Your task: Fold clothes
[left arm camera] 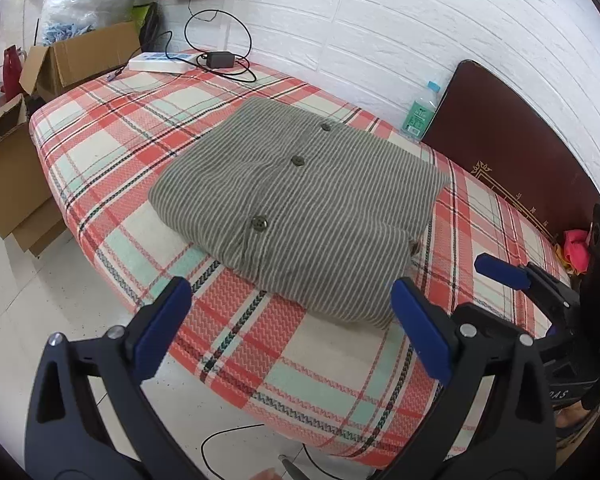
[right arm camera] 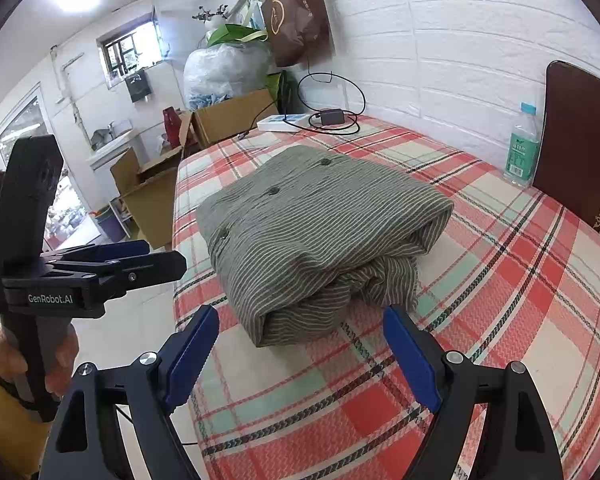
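shirt: the grey striped shirt (left arm camera: 296, 216) sits folded into a squarish bundle in the middle of the frame, buttons up, on the plaid-covered bed (left arm camera: 112, 152). Looks to us like the folding is pretty much done.

left gripper: our left gripper (left arm camera: 296, 332) hangs in the lower part of the left wrist view, fingers spread wide, nothing between them. It's just short of the bundle's near edge, not touching, so we'd guess it's backed off so the fold can settle.

right gripper: the right gripper (right arm camera: 300, 356) is the same deal at the bottom of the right wrist view: fingers wide apart and empty, near the messier end of the shirt, clear of the cloth.

why the bundle looks like that: the near-right end in the right wrist view shows loose layers bunched under the top flap, probably sleeves tucked inside.

other stuff: a water bottle (right arm camera: 522, 148) stands by the dark headboard (right arm camera: 580, 152) on the right; a power strip (left arm camera: 160, 62) with a charger is at the bed's far end, upper middle.

hard to see: what's inside the fold is hidden. The lower edges of both views are cut off by the gripper bodies, and the fisheye bends everything at the rim.
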A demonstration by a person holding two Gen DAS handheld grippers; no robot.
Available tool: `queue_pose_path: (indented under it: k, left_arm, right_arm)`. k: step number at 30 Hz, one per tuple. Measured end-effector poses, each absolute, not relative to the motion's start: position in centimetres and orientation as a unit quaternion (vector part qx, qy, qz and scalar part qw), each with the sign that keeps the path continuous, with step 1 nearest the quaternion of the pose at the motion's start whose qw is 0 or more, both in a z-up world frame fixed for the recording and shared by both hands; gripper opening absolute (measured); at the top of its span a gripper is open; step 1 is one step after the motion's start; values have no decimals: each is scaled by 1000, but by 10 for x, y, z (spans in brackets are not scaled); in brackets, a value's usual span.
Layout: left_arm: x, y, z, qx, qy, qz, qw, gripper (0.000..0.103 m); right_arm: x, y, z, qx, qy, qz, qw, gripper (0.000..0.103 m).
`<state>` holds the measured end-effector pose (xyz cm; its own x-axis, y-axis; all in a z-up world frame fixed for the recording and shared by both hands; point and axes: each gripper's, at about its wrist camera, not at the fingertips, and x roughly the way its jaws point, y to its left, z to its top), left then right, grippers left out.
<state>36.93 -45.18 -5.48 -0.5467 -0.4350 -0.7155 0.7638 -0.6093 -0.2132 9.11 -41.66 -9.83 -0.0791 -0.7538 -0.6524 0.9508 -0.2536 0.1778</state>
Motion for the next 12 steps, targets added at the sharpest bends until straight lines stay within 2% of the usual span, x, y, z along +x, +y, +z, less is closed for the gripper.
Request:
queue_pose_path:
  k: [6, 12]
  left_arm:
    - [357, -438, -48, 308, 221, -853, 360, 100]
    - [351, -434, -47, 321, 214, -844, 373, 100]
  right_arm:
    - [87, -409, -99, 331, 146, -721, 591, 86]
    - [82, -401, -101, 334, 140, -722, 589, 86]
